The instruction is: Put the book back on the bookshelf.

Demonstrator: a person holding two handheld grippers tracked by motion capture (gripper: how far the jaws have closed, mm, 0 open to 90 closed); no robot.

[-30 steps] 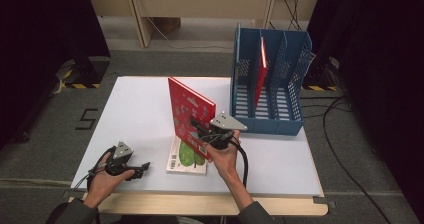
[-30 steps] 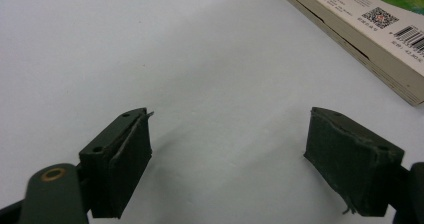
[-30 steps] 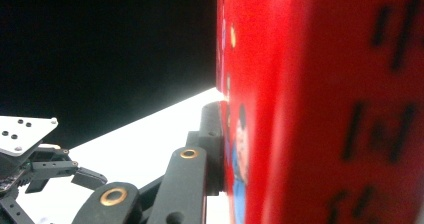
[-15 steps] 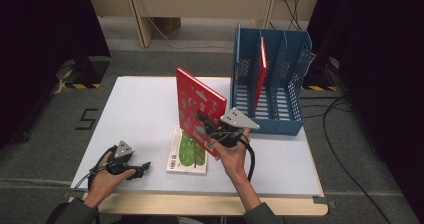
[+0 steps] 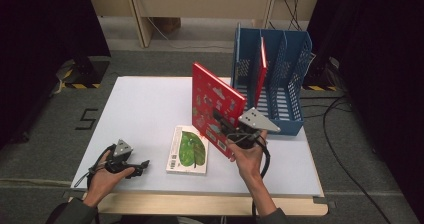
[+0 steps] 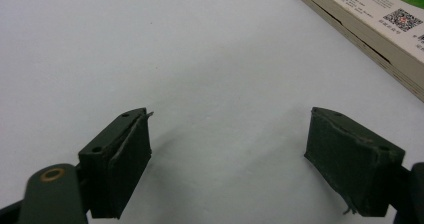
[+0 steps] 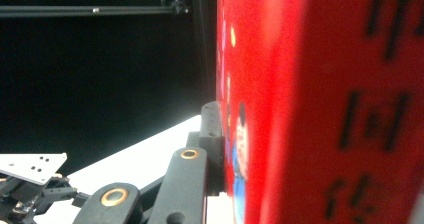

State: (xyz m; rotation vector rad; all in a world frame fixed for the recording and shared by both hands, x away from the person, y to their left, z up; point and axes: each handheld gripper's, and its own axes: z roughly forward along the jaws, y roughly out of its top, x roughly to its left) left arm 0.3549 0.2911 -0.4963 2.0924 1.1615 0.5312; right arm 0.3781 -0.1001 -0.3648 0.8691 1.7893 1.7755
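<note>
A large red book point(image 5: 215, 106) is held upright and tilted above the white table point(image 5: 145, 109), my right gripper point(image 5: 225, 129) shut on its lower edge. In the right gripper view the red book point(image 7: 325, 104) stands close up, one black jaw pressed flat against its cover. A second book with a green leaf cover point(image 5: 189, 149) lies flat on the table below it. My left gripper point(image 5: 140, 167) rests low at the table's front left corner, jaws open and nothing between them; its view shows bare table and the flat book's edge point(image 6: 370, 29).
A blue mesh file rack point(image 5: 272, 81) stands at the table's back right with a thin red book point(image 5: 261, 69) upright in one slot. In the right gripper view the left gripper point(image 7: 35, 184) shows far off at the lower left. Cables lie on the floor at right.
My right gripper has lifted the red book higher and carried it right, toward the blue rack. The left hand has stayed put.
</note>
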